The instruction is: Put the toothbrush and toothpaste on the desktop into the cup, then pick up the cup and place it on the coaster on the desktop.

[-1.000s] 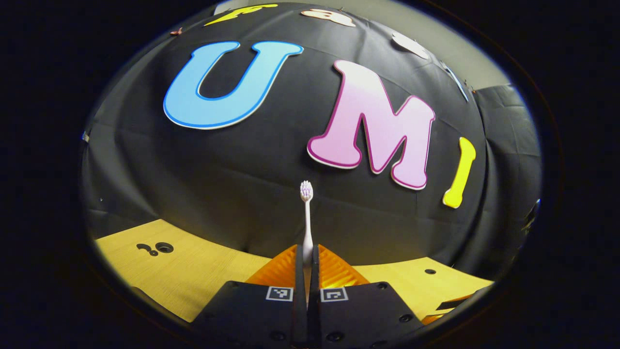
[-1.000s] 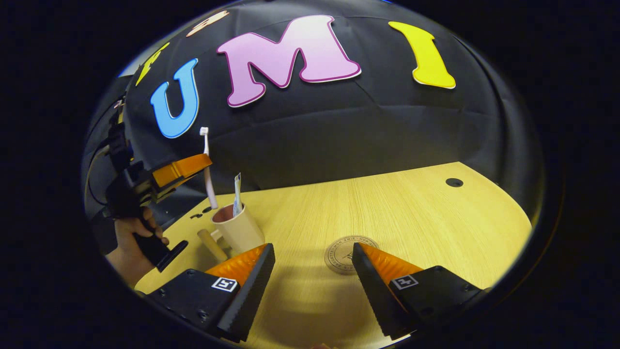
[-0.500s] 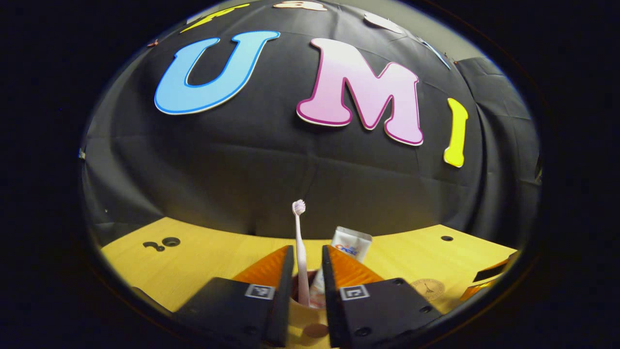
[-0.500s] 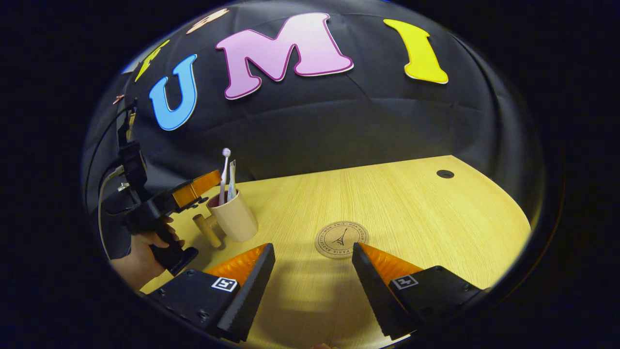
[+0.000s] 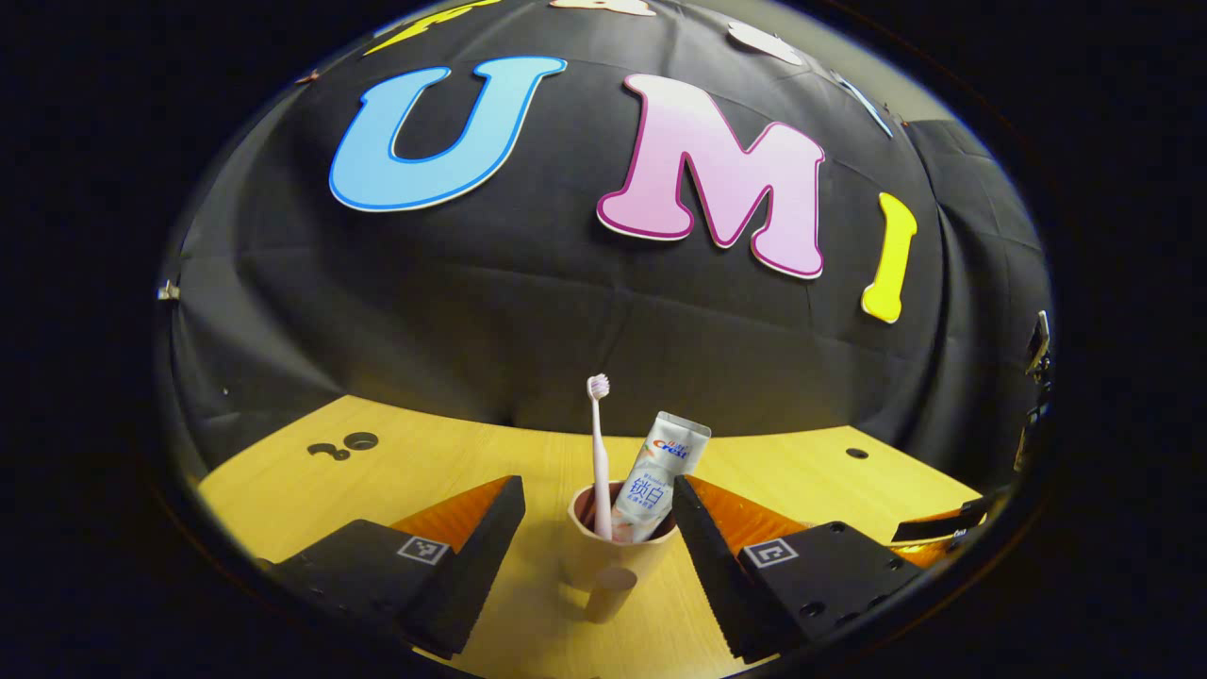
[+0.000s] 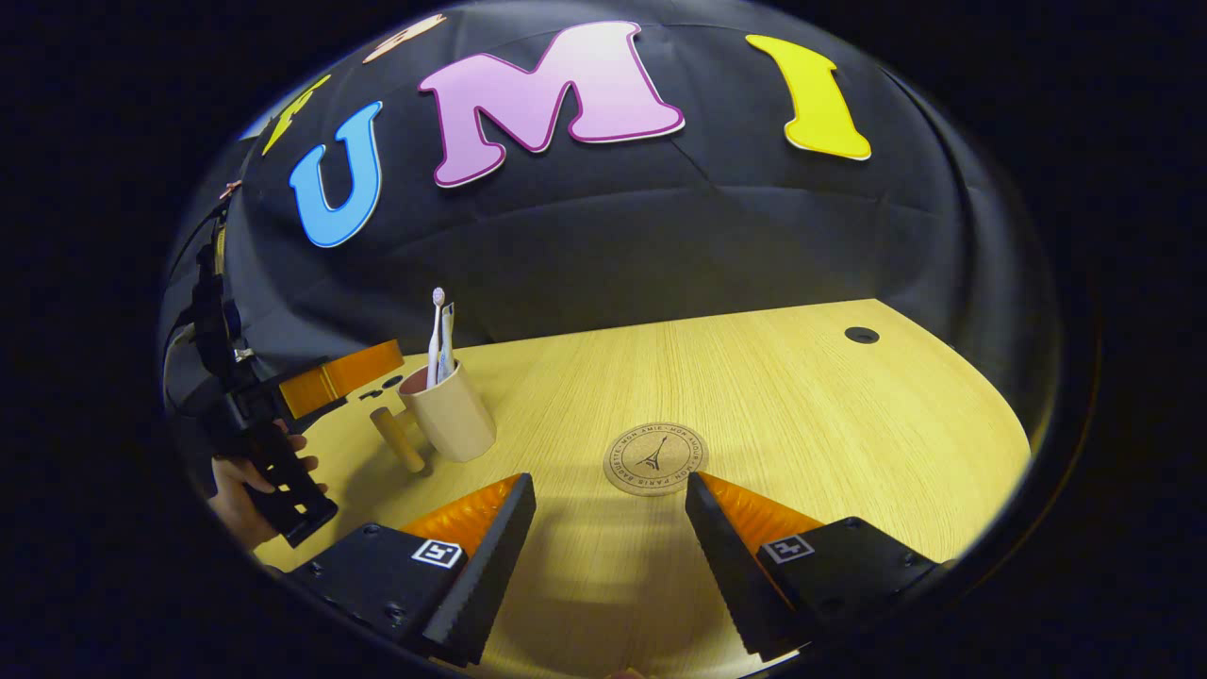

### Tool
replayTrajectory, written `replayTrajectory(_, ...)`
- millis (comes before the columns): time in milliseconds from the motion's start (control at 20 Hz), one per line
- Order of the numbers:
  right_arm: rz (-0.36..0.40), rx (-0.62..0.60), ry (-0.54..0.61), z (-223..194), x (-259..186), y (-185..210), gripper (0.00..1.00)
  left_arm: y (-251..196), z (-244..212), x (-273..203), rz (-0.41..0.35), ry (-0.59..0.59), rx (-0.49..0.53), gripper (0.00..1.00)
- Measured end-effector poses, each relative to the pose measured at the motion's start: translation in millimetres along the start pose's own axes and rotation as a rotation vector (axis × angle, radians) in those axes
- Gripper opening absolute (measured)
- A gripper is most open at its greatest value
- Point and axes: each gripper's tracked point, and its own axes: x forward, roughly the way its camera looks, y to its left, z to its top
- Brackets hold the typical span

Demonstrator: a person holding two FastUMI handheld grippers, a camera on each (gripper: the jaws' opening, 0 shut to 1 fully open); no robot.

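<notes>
Cork coaster (image 6: 654,458) lies right of cup (image 6: 451,422); printed toothpaste (image 5: 653,476) inside.

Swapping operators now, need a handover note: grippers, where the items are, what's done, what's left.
Left gripper: open, jaws standing either side of the cup, holding nothing.
Right gripper: open, empty, hovering over the desk just short of the coaster.
Toothbrush and toothpaste: both standing in the cup, tops sticking out.
Cup: on the desk, its wooden handle pointing toward the left gripper; off to the side of the coaster, not on it.
Done: both items are in the cup.
Left: grasp the cup, lift it and set it on the coaster.
</notes>
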Motion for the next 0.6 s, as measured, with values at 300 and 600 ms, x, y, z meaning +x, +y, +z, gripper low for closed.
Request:
replayTrajectory(300,-0.006,-0.011,-0.011,17,-17,-10,0.98,9,3,-13,-0.006,0.186,-0.033,0.97)
replayTrajectory(600,-0.023,-0.005,-0.02,35,-38,-30,0.98,2,-17,-14,-0.056,0.489,-0.055,0.97)
